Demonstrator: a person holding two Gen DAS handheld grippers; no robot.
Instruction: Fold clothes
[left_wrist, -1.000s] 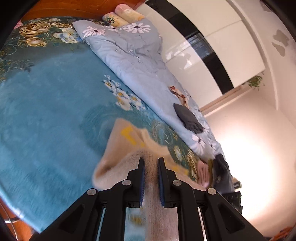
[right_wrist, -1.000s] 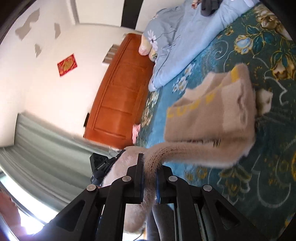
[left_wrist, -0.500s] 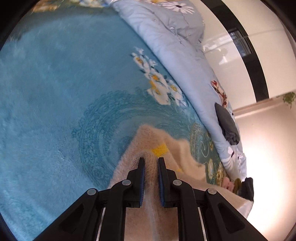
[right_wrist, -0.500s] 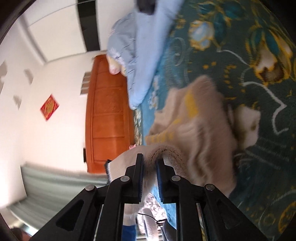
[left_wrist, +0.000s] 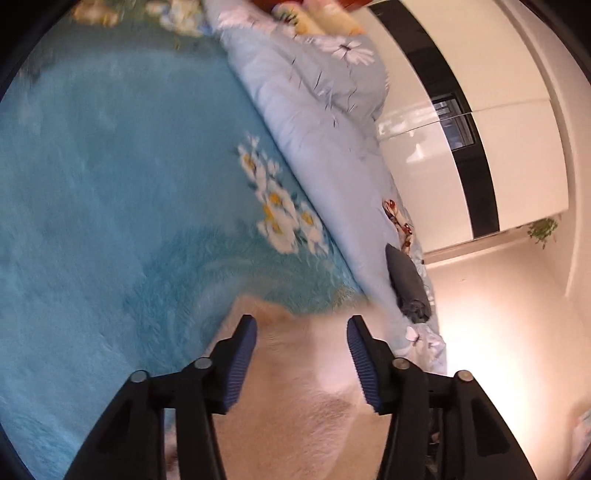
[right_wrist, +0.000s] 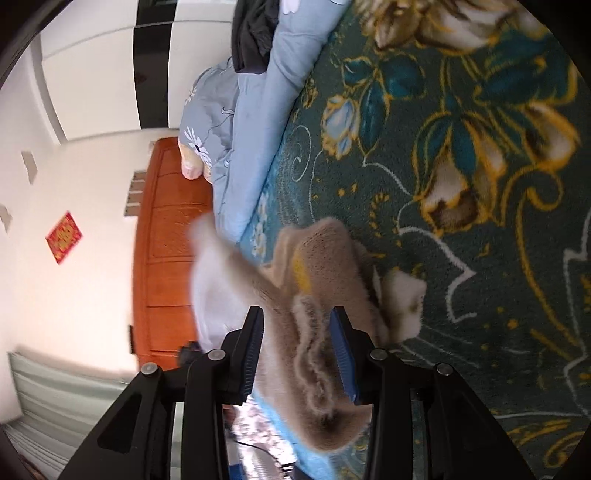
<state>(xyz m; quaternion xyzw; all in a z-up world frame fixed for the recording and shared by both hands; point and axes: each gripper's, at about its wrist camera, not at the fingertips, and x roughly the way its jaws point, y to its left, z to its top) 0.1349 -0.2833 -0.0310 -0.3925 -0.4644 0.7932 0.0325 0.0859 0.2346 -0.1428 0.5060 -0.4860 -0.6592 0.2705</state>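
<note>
holding both grippers over the bed, you have the left gripper (left_wrist: 301, 326) and right gripper (right_wrist: 296, 319) spread wide — gripping nothing. the folded beige sweater (right_wrist: 325, 280) lies between them on the teal floral blanket (left_wrist: 110, 221); beyond, a light-blue quilt (left_wrist: 317, 122).

I can't read any text here; the red wall hanging (right_wrist: 63, 237) carries gold marks, too small and blurred to make out.

The fuzzy beige fleece garment (right_wrist: 325, 295) blurs left of the right gripper (right_wrist: 297, 350); its lower part runs beneath the frame edge.
</note>
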